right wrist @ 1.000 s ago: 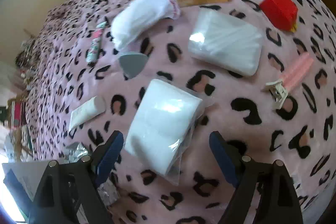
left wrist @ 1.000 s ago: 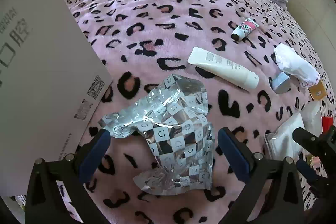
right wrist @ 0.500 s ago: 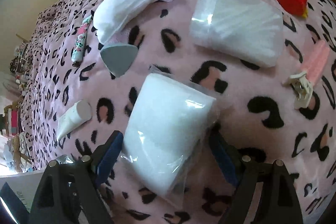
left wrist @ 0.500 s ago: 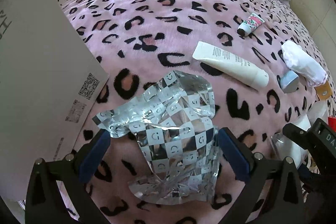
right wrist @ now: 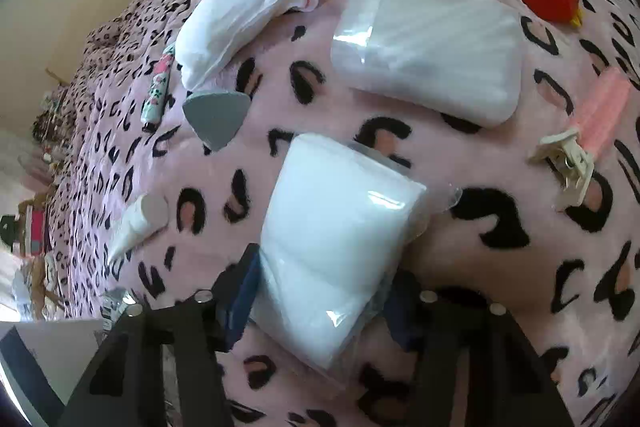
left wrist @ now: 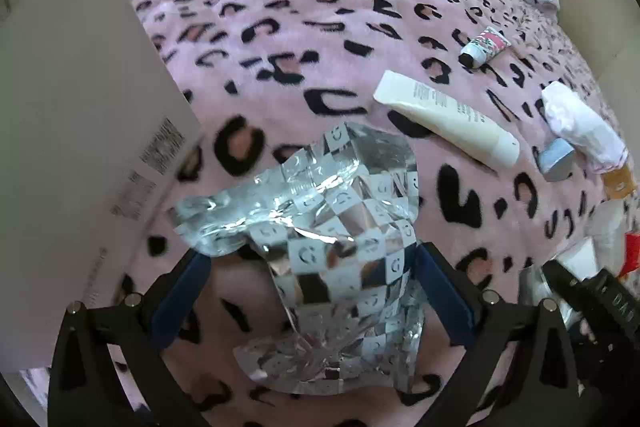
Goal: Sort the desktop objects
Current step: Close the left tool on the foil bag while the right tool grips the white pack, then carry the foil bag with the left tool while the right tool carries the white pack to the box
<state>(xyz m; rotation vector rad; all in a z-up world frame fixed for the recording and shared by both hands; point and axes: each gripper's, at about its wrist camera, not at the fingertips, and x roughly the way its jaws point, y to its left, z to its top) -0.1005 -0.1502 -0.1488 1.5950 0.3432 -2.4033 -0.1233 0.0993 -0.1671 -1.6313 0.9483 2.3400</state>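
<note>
Right gripper [right wrist: 320,301] jaws closing on white padded packet in clear plastic [right wrist: 340,239], blue pads touching both its sides; packet soft, glossy, lying on pink leopard blanket [right wrist: 500,259]; gripper tilted steeply down; left gripper [left wrist: 308,277] jaws wide apart, straddling crumpled silver checkered foil bag [left wrist: 320,239], pads not pressing it; bag beside white box [left wrist: 80,107].

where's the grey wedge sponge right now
In the right wrist view the grey wedge sponge lies upper left on the pink leopard blanket, just below the white sock and right of the floral tube.
</note>
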